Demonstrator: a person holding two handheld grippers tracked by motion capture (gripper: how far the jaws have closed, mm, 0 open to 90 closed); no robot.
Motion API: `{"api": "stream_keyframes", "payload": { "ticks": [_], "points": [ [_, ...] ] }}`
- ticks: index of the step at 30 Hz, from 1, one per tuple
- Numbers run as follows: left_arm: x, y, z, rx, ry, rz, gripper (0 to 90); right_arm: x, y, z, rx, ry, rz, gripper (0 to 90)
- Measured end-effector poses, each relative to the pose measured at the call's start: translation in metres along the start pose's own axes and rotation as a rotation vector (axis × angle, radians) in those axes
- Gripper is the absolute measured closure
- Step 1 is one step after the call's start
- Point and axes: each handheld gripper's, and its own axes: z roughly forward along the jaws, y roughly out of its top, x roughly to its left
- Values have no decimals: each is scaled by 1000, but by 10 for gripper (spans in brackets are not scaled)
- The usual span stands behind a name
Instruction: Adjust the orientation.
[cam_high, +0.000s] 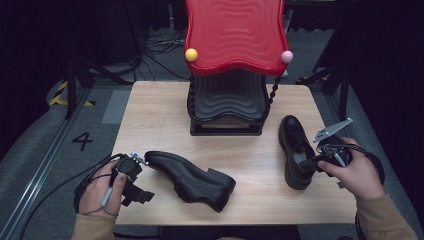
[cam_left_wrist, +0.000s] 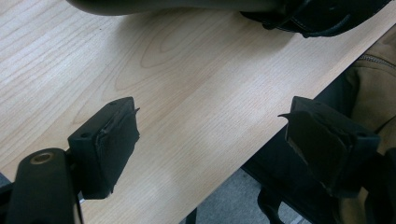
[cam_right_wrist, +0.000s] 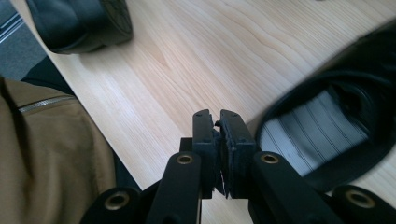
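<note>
Shoes lie apart on the surface, the left shoe (cam_high: 192, 180) tipped on its side near the wide-open left tongs (cam_left_wrist: 210, 140), the right shoe (cam_high: 295, 150) upright beside the closed, empty right tongs (cam_right_wrist: 219, 135), which likely must reopen to grasp its collar.

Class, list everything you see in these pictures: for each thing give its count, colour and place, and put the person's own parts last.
Shoes: 2, black; left shoe on its side at the near middle of the table, right shoe upright at the right.
Rack: 1, black, wavy shelves, far middle of the table.
Top: 1, red, wavy, above the rack.
Balls: 2; yellow ball at the top's left corner, pink ball at its right.
Table: 1, light wood.
Left tongs: 1, black, open, over the near left edge.
Right tongs: 1, black, shut, empty, by the right shoe's opening.
Hands: 2; left hand, right hand, tan sleeves.
</note>
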Motion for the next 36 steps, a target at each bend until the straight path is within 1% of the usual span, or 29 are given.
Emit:
{"api": "stream_keyframes", "payload": {
  "ticks": [1, 3, 4, 11, 12, 19, 22, 25, 27, 28, 29, 32, 33, 36],
  "points": [
    [0, 0, 0, 0, 0, 0, 175, 0, 0, 0, 0, 0, 0, 859],
    [0, 0, 1, 4, 1, -5, 175, 5, 9, 5, 2, 20, -28, 867],
    [0, 0, 1, 4, 1, -5, 175, 5, 9, 5, 2, 20, -28, 867],
    [0, 0, 1, 4, 1, 3, 175, 18, 29, 18, -16, 66, -77, 882],
    [0, 0, 1, 4, 1, 3, 175, 18, 29, 18, -16, 66, -77, 882],
    [-1, -2, 0, 3, 3, -3, 174, 32, 51, 34, 6, 89, -134, 891],
    [0, -2, 0, 2, 5, -3, 174, 38, 59, 42, 15, 96, -160, 891],
    [1, -2, 1, 4, -1, -7, 174, 45, 66, 52, 17, 117, -195, 890],
    [1, -2, 2, 5, 3, -6, 174, 50, 71, 62, 15, 135, -218, 888],
    [1, -2, 2, 6, 2, -5, 175, 51, 73, 66, 17, 139, -224, 888],
    [1, -2, 2, 6, 2, -5, 175, 51, 73, 66, 17, 139, -224, 888],
    [1, -2, 1, 2, 1, -5, 174, 56, 79, 79, 24, 159, -246, 889],
    [1, -2, 1, 2, 1, -5, 174, 56, 79, 79, 24, 159, -246, 889],
    [1, -2, 1, 7, 3, -4, 174, 67, 81, 96, -2, 211, -268, 891]
  ]
}}
